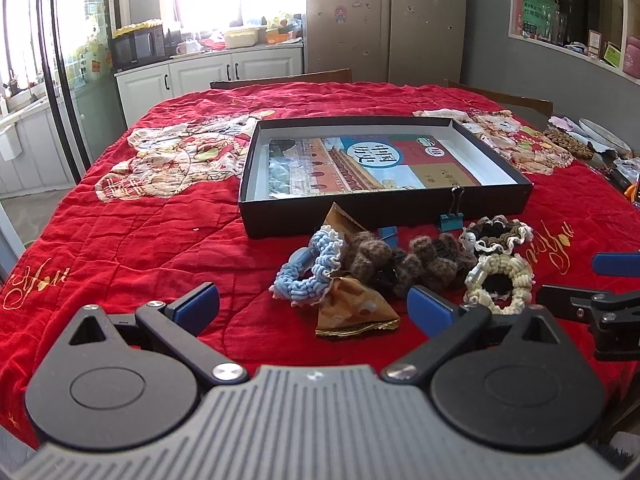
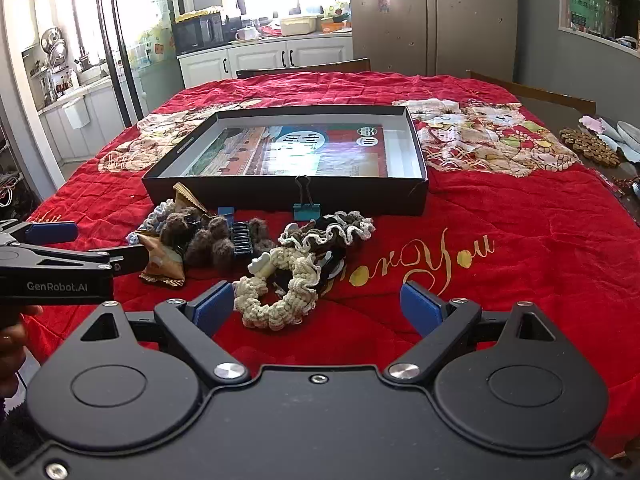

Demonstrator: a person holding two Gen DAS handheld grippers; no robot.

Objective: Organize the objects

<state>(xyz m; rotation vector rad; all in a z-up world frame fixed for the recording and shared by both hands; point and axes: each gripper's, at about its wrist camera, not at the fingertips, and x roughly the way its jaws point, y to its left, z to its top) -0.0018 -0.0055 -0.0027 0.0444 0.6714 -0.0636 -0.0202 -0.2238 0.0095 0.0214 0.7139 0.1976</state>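
1. Table, covered with a red quilted cloth bearing cartoon patches and gold lettering; it carries all items listed below.
2. Black box, shallow and open-topped, near the middle of the table; a book with a picture cover lies flat inside it.
3. Teal binder clip, standing against the box wall that faces the near table edge.
4. Heap of loose items between the box and the near table edge: a blue scrunchie at its left end, a brown fuzzy hair clip in the middle, a cream scrunchie at its right end, and a brown-and-white ruffled scrunchie just behind the cream one.
5. Gold snack packet, lying against the blue scrunchie on the side toward the near edge.
6. Left tool, fingers spread wide above the cloth, holding nothing; the snack packet lies ahead of the gap.
7. Right tool, fingers spread, holding nothing; the cream scrunchie lies just ahead of its left finger.
8. Kitchen cabinets, beyond the far table edge.
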